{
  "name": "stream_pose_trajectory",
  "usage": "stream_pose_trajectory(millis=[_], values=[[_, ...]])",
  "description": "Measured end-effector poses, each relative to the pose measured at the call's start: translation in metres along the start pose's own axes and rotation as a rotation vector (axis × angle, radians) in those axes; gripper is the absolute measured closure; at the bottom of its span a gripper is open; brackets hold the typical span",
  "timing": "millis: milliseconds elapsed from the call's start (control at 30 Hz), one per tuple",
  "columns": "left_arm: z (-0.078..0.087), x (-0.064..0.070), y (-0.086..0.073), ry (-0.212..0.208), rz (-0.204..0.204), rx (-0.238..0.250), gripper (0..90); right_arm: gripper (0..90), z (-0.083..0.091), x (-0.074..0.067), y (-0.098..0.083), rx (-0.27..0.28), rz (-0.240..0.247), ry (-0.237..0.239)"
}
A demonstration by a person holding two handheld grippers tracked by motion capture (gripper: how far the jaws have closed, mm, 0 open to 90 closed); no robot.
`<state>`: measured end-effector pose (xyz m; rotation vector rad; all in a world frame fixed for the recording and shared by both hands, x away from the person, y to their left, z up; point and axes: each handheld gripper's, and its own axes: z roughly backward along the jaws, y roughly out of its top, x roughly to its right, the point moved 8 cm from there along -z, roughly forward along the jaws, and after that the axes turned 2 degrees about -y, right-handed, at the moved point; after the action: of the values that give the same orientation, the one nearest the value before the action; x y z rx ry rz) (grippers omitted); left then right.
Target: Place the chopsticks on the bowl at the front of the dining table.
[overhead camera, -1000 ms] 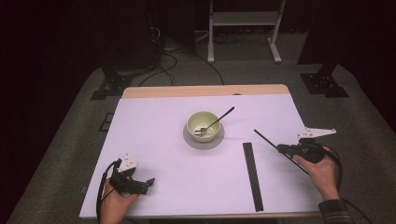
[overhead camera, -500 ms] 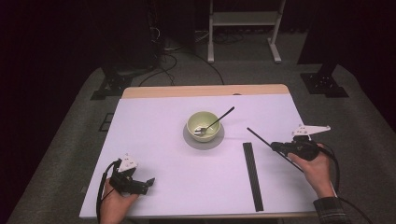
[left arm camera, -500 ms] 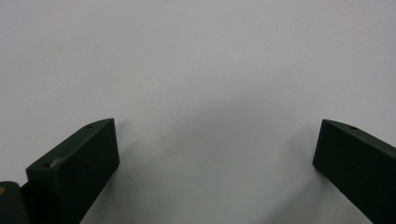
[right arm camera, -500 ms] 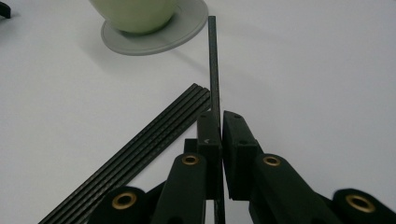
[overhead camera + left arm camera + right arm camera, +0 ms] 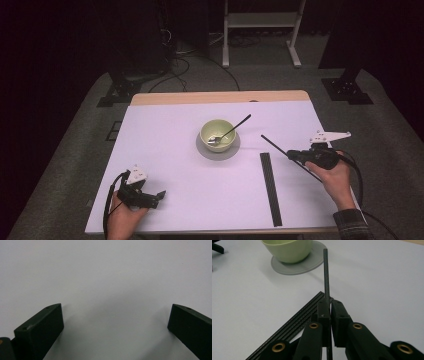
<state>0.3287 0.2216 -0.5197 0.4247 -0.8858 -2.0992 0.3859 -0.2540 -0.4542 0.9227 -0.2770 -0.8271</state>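
Right gripper (image 5: 292, 155), jaws pressed together on a thin black rod (image 5: 274, 145), held above the white tabletop (image 5: 165, 150) near its right edge. Rod slants up-left toward a pale green bowl (image 5: 218, 134) on a flat grey round saucer (image 5: 218, 151), well short of it. Flat black ribbed strip (image 5: 270, 189) lies just below the gripper. Dark-handled spoon (image 5: 231, 131) leans in the bowl. Left gripper (image 5: 156, 196) near the front-left edge, jaws spread over bare surface. Open room between the two. Rod's rear end hidden behind the jaws.
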Motion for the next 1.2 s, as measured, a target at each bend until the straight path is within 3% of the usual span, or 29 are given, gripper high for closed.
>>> stream_pose_trajectory(millis=[1200], values=[[0.0, 0.0, 0.0, 0.0, 0.0, -0.001, 0.0, 85.6, -0.033, -0.028, 0.038, -0.002, 0.048, 0.073]])
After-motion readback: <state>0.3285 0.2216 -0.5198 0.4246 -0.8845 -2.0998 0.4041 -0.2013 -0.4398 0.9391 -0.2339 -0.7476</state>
